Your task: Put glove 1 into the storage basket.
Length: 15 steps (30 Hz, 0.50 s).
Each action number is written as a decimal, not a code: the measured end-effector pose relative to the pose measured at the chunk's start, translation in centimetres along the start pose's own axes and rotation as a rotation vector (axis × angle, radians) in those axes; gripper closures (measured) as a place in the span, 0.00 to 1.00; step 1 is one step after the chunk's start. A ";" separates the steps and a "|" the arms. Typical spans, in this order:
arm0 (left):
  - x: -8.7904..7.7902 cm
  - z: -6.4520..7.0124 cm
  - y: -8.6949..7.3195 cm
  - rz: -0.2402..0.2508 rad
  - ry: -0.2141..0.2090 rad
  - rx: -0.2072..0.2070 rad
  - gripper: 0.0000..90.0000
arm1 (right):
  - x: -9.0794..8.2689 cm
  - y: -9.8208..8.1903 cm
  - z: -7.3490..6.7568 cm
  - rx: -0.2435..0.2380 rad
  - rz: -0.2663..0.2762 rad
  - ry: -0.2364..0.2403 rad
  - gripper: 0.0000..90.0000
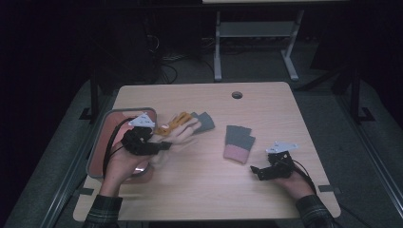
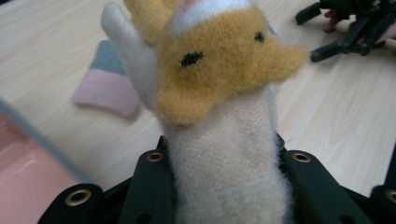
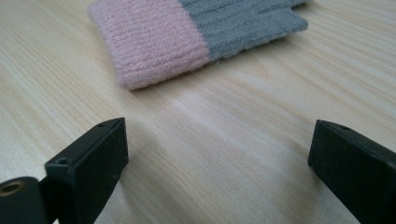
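One cream glove with a yellow animal face is pinched by its cuff between the jaws of the left hand-held gripper, the fingers hanging out ahead of it toward one o'clock, just off the pink tray at the bench's nine o'clock edge. It looks light, soft and floppy: the fleece will sag and fold wherever it is unsupported, and it seems unlikely to slip, since the pile gives the pads something to bite. By my reading the ribbed cuff is the best hold, as it is thicker there and bunches firmly. A grey glove lies just beyond the held glove's fingers, at about one o'clock from them. Near the bench's centre rests a pink-and-grey glove, flat, pink cuff toward the person. The right hand-held gripper sits at about five o'clock from it, jaws spread wide with nothing between them, pointed at that pink cuff.
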State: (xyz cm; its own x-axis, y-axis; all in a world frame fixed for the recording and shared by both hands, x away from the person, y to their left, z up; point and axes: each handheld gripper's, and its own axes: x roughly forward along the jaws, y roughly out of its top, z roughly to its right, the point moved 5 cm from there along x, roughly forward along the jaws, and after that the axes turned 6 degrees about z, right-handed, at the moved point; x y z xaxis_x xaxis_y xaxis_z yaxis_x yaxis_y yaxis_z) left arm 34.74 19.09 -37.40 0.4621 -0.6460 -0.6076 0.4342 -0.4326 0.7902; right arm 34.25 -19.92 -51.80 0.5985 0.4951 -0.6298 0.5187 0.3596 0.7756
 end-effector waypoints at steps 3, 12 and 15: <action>-0.9 -0.8 -0.2 0.011 0.023 -0.015 0.74 | 0.0 0.0 0.0 0.000 0.000 0.000 0.05; -3.8 -3.4 -1.3 0.045 0.111 -0.076 0.74 | 0.0 0.0 0.0 0.000 -0.001 0.000 0.05; -4.9 -4.5 -1.9 0.059 0.147 -0.105 0.74 | 0.0 0.0 0.0 0.000 -0.001 0.000 0.05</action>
State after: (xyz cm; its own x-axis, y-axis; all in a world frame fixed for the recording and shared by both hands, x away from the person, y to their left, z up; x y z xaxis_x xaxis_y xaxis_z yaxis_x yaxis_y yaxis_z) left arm 35.16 25.91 -36.32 0.5938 -0.5659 -0.5719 0.4776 -0.3242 0.8166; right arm 34.25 -19.92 -51.80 0.5979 0.4950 -0.6305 0.5191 0.3602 0.7751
